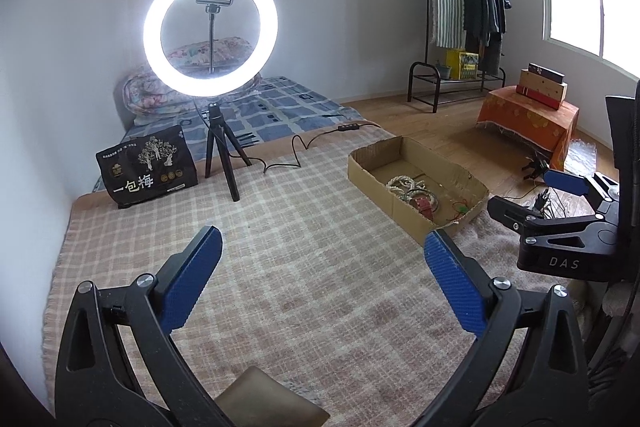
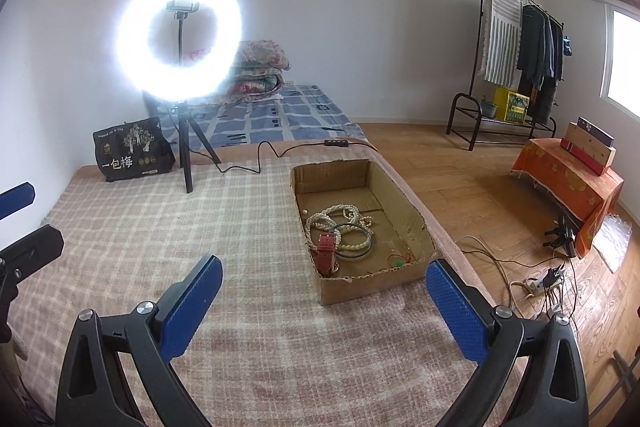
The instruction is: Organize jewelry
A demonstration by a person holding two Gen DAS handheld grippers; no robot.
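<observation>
Cardboard box (image 2: 404, 227) holding pearl necklaces (image 2: 336, 215), red strap (image 2: 326, 247), checked blanket (image 2: 160, 227)

place: bedroom | cues: mattress (image 2: 296, 111), clothes rack (image 2: 520, 43), folded quilts (image 2: 260, 71)

Lit ring light (image 1: 210, 27) on tripod, black printed bag (image 1: 148, 167) beside it, both on checked blanket (image 1: 300, 247). Clothes rack (image 1: 460, 27) against far wall.

We see a bed covered by a pink-and-cream checked blanket (image 2: 168, 227). On it rests an open cardboard box (image 2: 416, 223) near the blanket's right edge, a black printed bag (image 2: 130, 151) at the far left, and between them a ring light's small tripod (image 2: 188, 151) with its cable (image 2: 256, 169) trailing across.
</observation>
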